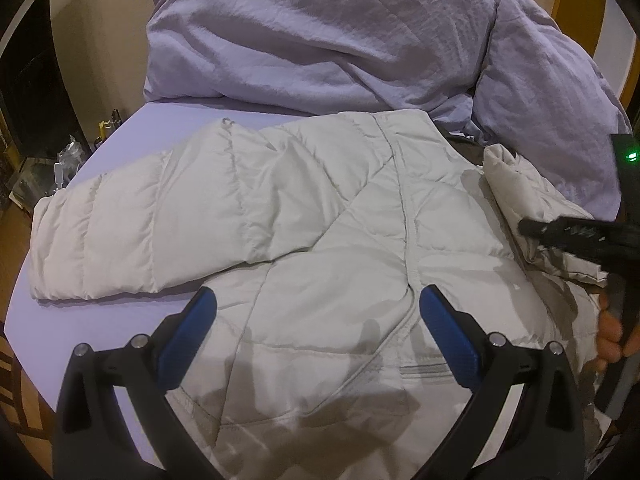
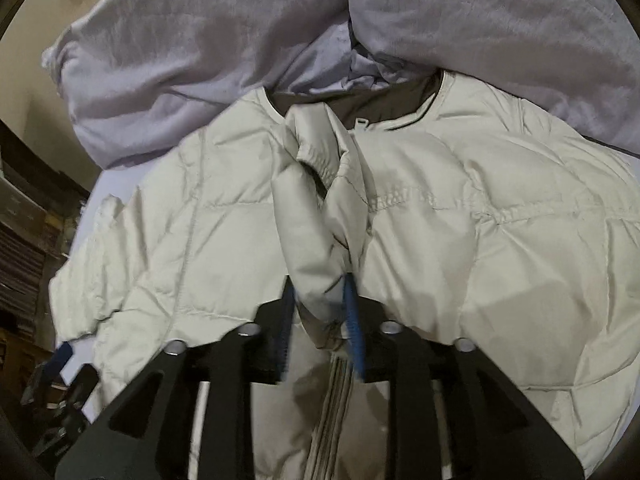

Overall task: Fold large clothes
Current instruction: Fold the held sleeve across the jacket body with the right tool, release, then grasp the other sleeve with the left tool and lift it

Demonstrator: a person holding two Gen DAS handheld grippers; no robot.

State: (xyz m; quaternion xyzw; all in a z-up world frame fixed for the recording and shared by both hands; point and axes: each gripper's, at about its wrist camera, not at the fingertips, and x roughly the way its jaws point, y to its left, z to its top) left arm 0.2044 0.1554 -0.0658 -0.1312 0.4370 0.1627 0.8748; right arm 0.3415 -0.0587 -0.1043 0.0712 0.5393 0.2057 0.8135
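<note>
A white quilted puffer jacket (image 1: 320, 216) lies front up on a lilac bed sheet (image 1: 80, 312); its left sleeve (image 1: 112, 224) stretches out to the left. My left gripper (image 1: 318, 308) is open and empty, hovering over the jacket's lower front. My right gripper (image 2: 318, 300) is shut on the jacket's right sleeve cuff (image 2: 316, 208) and holds it lifted over the jacket's chest (image 2: 500, 208), near the collar. In the left wrist view the right gripper (image 1: 532, 230) shows at the right edge, with the sleeve (image 1: 516, 184) bunched under it.
A crumpled lilac duvet (image 1: 320, 32) and a pillow (image 1: 548, 80) lie behind the jacket at the head of the bed. The bed's left edge drops to a floor with clutter (image 1: 60, 164). A wooden floor (image 1: 16, 240) shows at the left.
</note>
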